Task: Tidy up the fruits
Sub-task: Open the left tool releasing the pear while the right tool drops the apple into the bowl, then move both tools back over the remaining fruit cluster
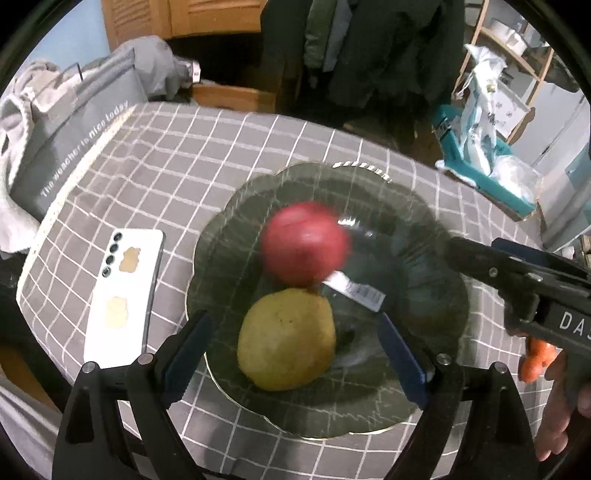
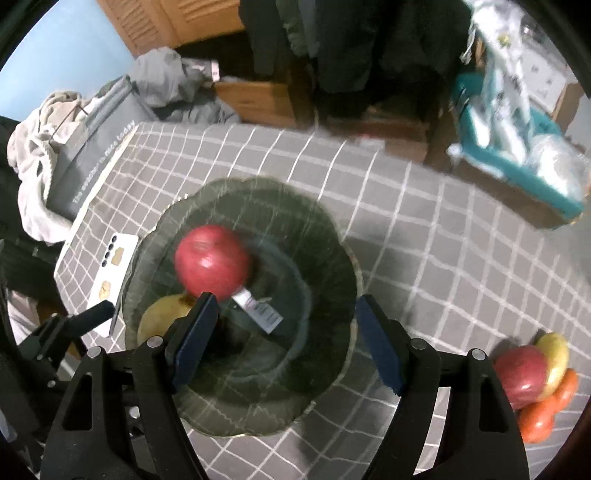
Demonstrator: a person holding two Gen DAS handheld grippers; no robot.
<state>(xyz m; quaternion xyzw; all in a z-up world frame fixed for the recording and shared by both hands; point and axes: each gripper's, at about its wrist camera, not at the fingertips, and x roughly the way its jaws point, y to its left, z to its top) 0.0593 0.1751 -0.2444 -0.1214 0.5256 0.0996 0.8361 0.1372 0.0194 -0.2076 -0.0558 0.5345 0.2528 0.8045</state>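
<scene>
From the left wrist view, the left gripper (image 1: 293, 352) stands wide open around the yellow pear (image 1: 286, 339) inside the glass plate (image 1: 229, 206); a blurred red apple (image 1: 304, 243) sits just behind the pear.

From the right wrist view, the right gripper (image 2: 286, 339) hangs over the plate, wide open and holding nothing. More fruits (image 2: 535, 380) lie right of the plate.

Table: covered with a grey tablecloth (image 1: 177, 155) crossed by a white grid.
Wall: pale blue wall (image 2: 55, 59) at the far left.
Furniture: wooden louvred cabinet (image 1: 177, 18) behind the table; open wooden shelf unit (image 1: 517, 62) at the far right.
Clothing: dark coats (image 1: 369, 48) hang behind the table; a heap of grey laundry (image 2: 166, 81) lies by its far left corner.
Floor side: teal box (image 2: 517, 162) holding plastic bags, beyond the table's right edge.
</scene>
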